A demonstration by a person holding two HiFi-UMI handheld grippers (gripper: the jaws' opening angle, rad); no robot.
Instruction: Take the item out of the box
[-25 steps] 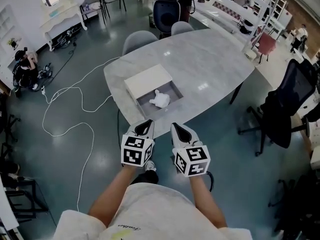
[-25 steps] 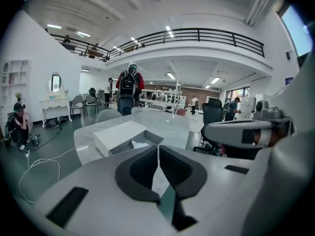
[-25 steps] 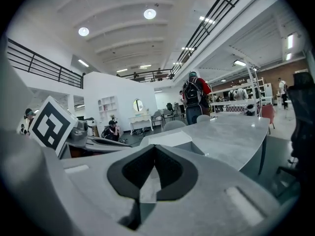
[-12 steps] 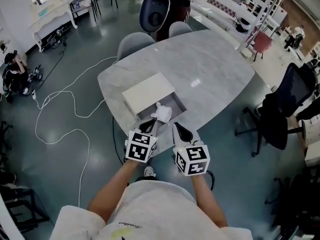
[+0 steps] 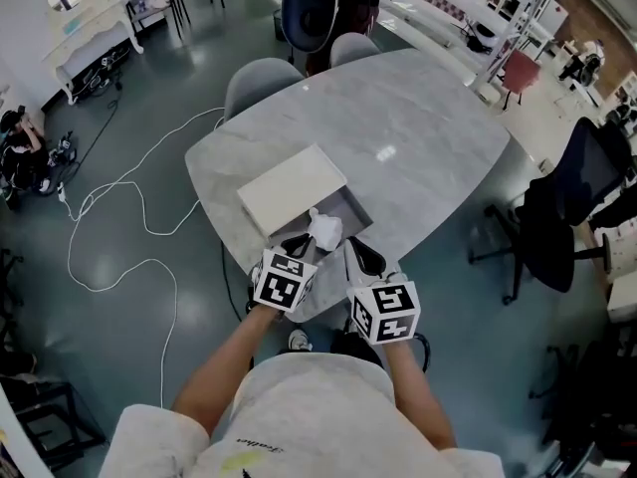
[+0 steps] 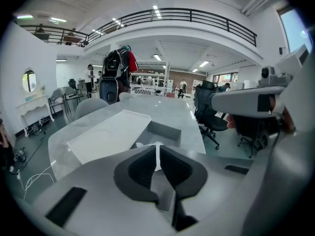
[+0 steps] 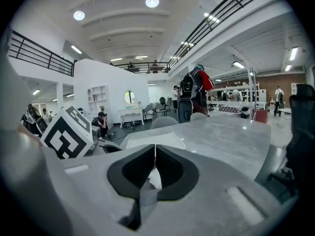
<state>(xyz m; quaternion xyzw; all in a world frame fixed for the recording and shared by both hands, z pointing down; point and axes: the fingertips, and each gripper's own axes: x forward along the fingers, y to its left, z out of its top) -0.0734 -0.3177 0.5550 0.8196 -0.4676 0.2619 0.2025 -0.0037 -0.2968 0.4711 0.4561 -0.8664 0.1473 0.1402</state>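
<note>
While still pressed together at the jaws and pinching nothing on left gripper (image 6: 158, 156) and right gripper (image 7: 155, 163) alike, now pushed in from beyond the desk (image 5: 418, 127) edge, right up to the open end of the box (image 5: 289, 192). Just past the left tips, still inside it: the white item (image 5: 324, 229). Approach looks done; must spread before any grab.

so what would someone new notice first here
The white box, half open near the front edge of the grey table, with a crumpled white item in it. Right before it are the left gripper and right gripper, both shut, each carrying a black-and-white marker cube.
</note>
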